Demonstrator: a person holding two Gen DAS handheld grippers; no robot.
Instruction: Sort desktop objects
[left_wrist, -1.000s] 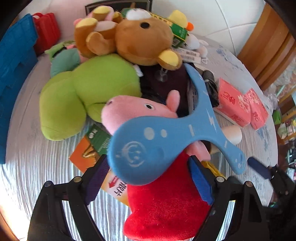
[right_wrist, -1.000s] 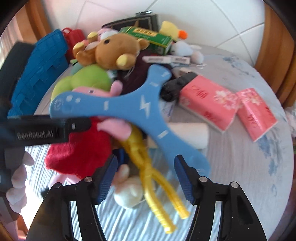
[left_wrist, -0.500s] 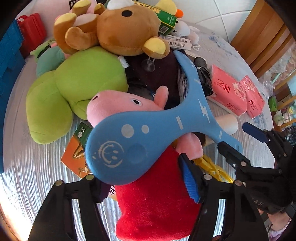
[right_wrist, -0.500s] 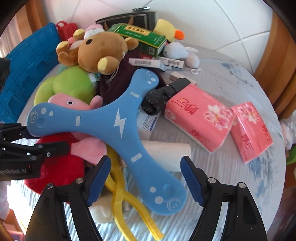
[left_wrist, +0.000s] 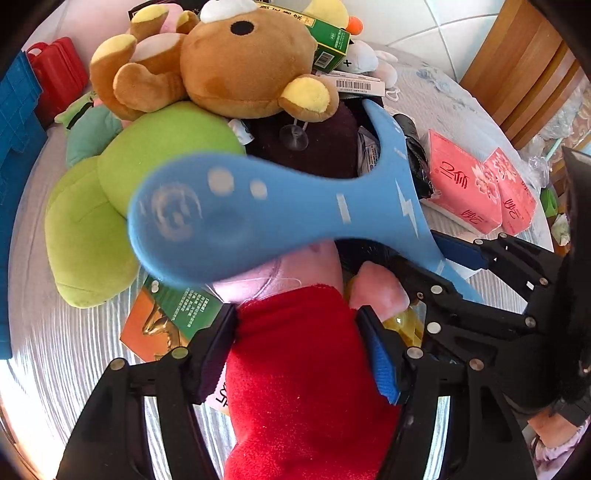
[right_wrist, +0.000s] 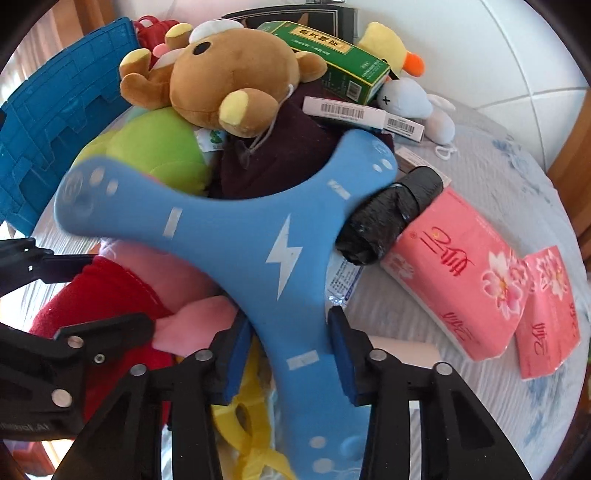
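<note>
A pink pig plush in a red dress (left_wrist: 306, 369) lies at the front of a toy pile. My left gripper (left_wrist: 299, 350) is shut on its red body. A blue three-armed boomerang (right_wrist: 258, 251) lies across the pig. My right gripper (right_wrist: 291, 350) is shut on the boomerang's near arm. The boomerang's round end (left_wrist: 207, 221) looks blurred and lifted in the left wrist view. The right gripper (left_wrist: 458, 266) also shows at the right of that view.
A brown bear plush (left_wrist: 243, 70), green plush (left_wrist: 122, 206), green box (right_wrist: 332, 59) and dark cloth (right_wrist: 273, 155) are piled behind. Two pink tissue packs (right_wrist: 458, 273) and a black roll (right_wrist: 391, 214) lie to the right. A blue crate (right_wrist: 51, 125) stands at the left.
Both grippers moved in and closed: the left on the pig's red body, the right on the boomerang's near arm. The boomerang's far end has risen off the pig's head.
</note>
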